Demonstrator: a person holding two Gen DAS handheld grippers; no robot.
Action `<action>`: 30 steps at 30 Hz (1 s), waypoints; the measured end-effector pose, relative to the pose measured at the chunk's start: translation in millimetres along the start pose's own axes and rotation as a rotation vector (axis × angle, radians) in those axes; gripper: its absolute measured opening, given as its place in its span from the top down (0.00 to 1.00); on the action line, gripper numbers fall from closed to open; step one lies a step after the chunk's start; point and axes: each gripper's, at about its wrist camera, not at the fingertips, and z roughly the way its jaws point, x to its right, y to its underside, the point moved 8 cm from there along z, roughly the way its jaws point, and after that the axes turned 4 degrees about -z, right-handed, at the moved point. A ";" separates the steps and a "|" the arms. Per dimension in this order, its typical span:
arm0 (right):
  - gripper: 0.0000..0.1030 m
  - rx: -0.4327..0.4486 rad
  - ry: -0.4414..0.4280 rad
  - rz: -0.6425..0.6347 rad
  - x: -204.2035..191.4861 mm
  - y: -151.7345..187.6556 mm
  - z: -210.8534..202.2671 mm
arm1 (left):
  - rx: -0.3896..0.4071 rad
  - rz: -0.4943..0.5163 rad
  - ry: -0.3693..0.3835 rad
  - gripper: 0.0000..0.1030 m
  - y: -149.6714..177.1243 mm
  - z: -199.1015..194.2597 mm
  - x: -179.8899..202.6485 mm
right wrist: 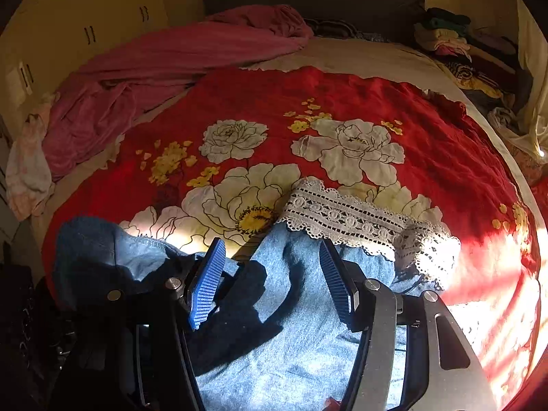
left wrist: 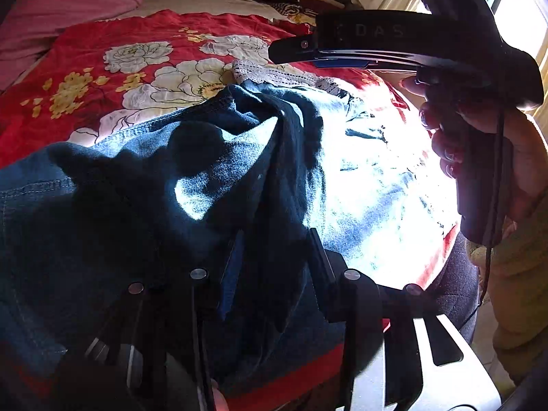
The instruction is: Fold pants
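On the red floral bedspread (right wrist: 428, 144) right below you, the pants (right wrist: 301, 335) lie bunched, blue denim with a white lace hem (right wrist: 359, 219) pointing up the bed. Over on the left, your left gripper (left wrist: 274, 267) sits narrow with a dark fold of denim bunched up between its fingers, looks pinched. Moving right, your right gripper (right wrist: 270, 281) hangs wide over the lighter denim, blue pads (right wrist: 205, 284) apart, nothing between them. Far right, your hand (left wrist: 513, 144) wraps its handle.
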 end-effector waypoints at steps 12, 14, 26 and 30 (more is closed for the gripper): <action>0.46 -0.208 0.137 0.041 23.4 -19.4 98.4 | 0.004 -0.049 0.007 0.82 -2.3 9.0 -7.8; 0.48 -0.212 0.168 0.011 28.7 -21.9 106.6 | 0.005 -0.044 0.010 0.82 -2.4 10.5 -7.3; 0.93 0.012 0.016 0.215 76.8 -9.9 13.3 | 0.030 -0.027 0.041 0.79 -8.6 11.1 -10.7; 0.93 0.093 0.040 0.300 99.5 12.3 -39.6 | 0.042 -0.022 0.051 0.72 -6.6 9.8 -5.9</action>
